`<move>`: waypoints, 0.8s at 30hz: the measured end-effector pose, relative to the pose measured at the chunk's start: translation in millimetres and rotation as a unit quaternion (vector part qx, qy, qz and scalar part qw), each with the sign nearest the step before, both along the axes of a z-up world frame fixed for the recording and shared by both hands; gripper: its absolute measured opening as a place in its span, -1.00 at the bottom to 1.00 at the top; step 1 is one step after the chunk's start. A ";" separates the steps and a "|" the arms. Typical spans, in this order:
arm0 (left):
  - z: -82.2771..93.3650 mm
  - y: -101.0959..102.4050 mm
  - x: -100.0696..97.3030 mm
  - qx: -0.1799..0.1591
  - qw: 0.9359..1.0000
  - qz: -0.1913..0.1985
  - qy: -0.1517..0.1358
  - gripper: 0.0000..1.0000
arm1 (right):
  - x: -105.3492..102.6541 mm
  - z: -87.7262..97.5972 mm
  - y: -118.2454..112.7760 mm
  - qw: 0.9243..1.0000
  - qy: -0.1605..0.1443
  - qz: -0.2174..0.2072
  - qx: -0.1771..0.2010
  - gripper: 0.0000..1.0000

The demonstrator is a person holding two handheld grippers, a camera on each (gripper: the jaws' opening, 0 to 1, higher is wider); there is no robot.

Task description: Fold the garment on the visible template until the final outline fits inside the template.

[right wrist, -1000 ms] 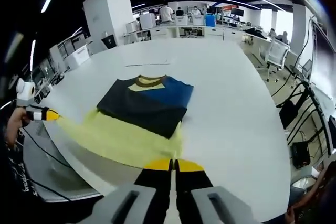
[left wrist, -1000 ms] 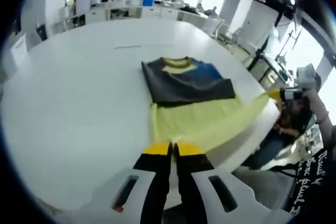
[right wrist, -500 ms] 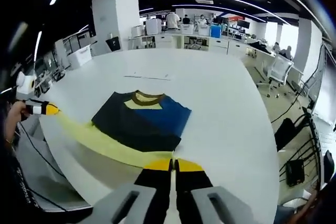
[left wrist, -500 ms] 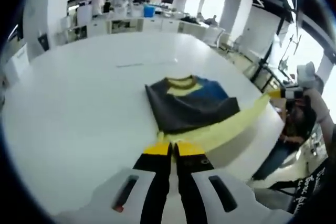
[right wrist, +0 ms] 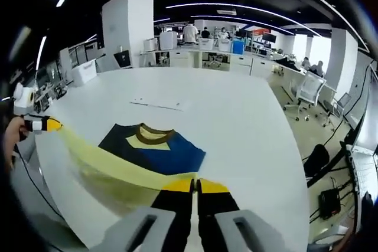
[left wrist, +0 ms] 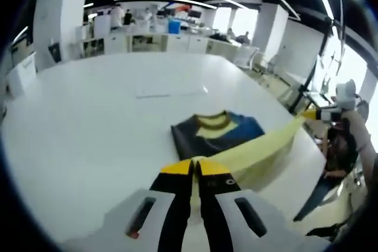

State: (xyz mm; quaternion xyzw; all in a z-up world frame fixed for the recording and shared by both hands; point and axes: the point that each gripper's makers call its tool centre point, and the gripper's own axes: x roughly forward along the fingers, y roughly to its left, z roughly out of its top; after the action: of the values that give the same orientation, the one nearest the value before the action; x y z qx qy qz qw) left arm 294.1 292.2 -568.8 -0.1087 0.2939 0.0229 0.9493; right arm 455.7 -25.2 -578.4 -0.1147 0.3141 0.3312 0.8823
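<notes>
A wide white table [left wrist: 77, 122] fills an open office, with desks and people far behind. On it, near the front edge, lies the shirt [right wrist: 155, 149]: dark and blue upper body flat, collar facing up, sleeves apparently already folded in. Its yellow hem [left wrist: 254, 149] is lifted off the table and stretched taut between the two grippers. The left gripper [left wrist: 195, 169] has its jaws closed on one corner of the hem; the right gripper [right wrist: 195, 186] is clamped on the other. Each also appears at the far edge of the other's view.

By the look of it, the side folds are done and the bottom-up fold is under way; the hem has yet to be laid over the upper body. No template outline can be made out beneath the shirt, so the fit is unclear. A thin strip [right wrist: 160, 104] lies beyond the collar. No writing is legible.
</notes>
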 end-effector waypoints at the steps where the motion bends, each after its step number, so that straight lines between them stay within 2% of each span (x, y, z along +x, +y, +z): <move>1: 0.7 1.9 2.7 0.000 1.000 0.003 -0.003 -1.00 | 2.7 0.7 1.3 1.000 -0.002 -0.002 0.003 -1.00; 10: 4.7 15.1 33.2 0.004 0.999 0.021 -0.032 -1.00 | 33.2 5.9 13.2 1.000 -0.019 -0.013 0.019 -1.00; 16: 9.8 21.0 53.3 0.012 0.998 0.026 -0.057 -1.00 | 52.3 4.6 18.9 0.999 -0.028 -0.025 0.026 -1.00; 24: 8.2 32.2 74.7 0.015 0.996 0.046 -0.077 -1.00 | 76.9 -0.3 30.9 0.997 -0.042 -0.039 0.043 -1.00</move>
State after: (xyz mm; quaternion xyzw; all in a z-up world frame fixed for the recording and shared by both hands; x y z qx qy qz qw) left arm 368.8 324.4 -560.6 -0.1094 0.2141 0.0625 0.9686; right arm 532.6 5.7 -578.7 -0.0782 0.2663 0.3045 0.9112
